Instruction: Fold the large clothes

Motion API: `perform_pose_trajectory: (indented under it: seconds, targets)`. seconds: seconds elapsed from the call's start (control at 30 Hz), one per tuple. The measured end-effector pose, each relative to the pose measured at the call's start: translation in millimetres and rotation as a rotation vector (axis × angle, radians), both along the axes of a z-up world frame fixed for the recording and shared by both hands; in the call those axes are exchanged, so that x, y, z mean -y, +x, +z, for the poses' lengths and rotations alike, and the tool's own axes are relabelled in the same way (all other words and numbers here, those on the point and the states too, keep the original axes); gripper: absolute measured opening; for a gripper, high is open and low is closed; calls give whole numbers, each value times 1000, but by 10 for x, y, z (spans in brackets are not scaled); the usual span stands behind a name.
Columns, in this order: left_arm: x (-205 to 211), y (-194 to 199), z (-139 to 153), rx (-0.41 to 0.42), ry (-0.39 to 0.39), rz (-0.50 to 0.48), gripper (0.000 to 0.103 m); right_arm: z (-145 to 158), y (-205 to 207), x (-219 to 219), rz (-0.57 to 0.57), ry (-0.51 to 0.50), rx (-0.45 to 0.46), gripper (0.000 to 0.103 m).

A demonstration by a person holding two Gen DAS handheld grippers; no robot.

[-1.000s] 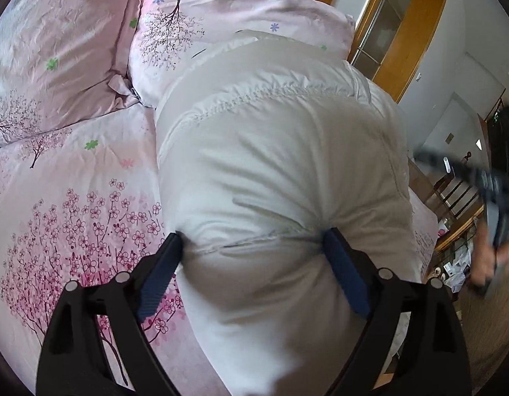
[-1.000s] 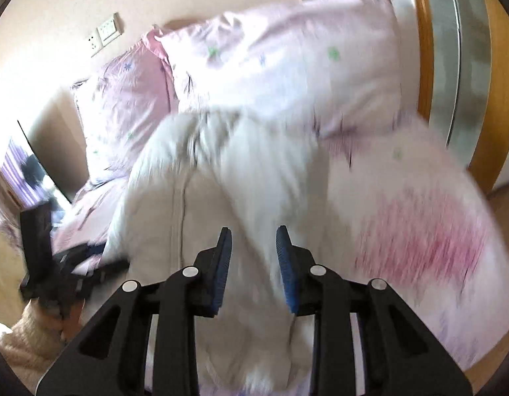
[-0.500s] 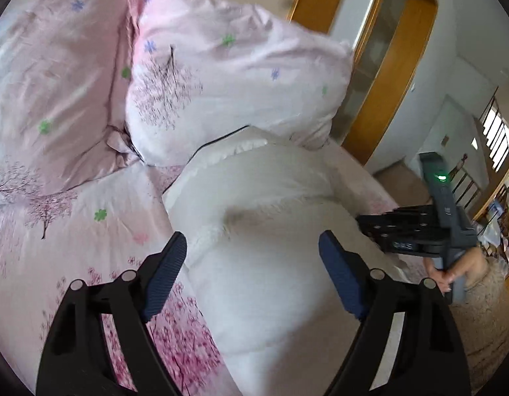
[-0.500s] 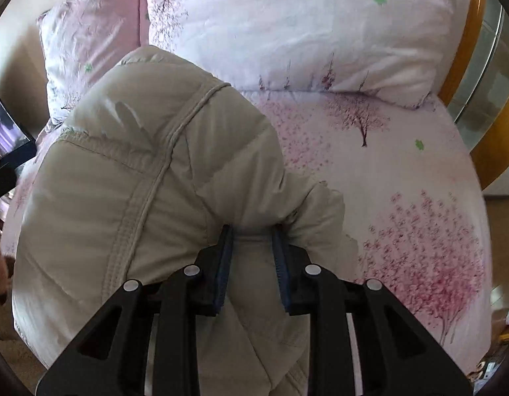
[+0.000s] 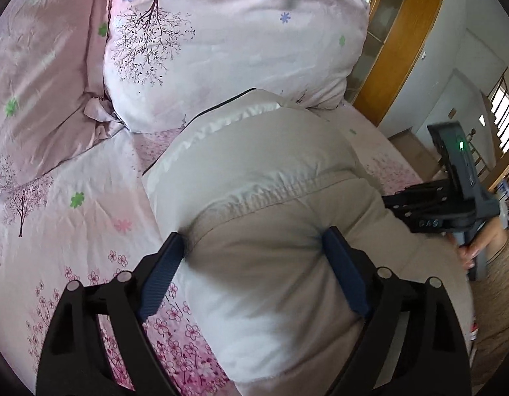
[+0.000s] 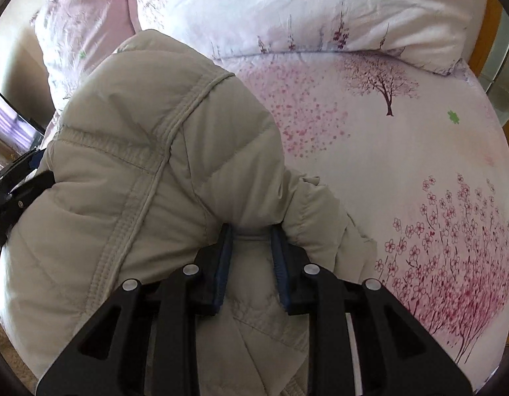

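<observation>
jacket: puffy beige jacket (image 5: 287,217) was bunched on the pink blossom bedcover (image 5: 56,217) | left gripper (image 5: 254,260): jaws were opening, wide, jacket bulk pinched between | right gripper (image 6: 251,257): narrowly closed, a fold was clamped | around: pillows (image 5: 228,46) were banked at 12 o'clock, wooden door frame (image 5: 406,43) at 2 o'clock

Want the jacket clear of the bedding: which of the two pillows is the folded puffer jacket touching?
The lighter pink pillow with the dark tree print; the beige puffer jacket butts against it. The mauve pillow lies apart.
</observation>
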State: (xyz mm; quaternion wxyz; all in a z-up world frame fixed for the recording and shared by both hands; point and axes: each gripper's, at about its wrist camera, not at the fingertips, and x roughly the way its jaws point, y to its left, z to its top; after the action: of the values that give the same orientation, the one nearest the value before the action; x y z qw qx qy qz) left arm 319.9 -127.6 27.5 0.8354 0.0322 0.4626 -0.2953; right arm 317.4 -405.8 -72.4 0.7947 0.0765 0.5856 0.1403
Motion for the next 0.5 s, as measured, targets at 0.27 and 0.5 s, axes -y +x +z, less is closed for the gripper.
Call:
perform_pose_trajectory:
  seconds: [0.27, 0.5]
  targets:
    - [-63, -117, 52, 60, 50, 24, 90, 548, -554, 5, -50, -43, 137, 24]
    - [-161, -144, 189, 69, 10, 62, 81, 575, -1434, -142, -105, -9, 205, 24]
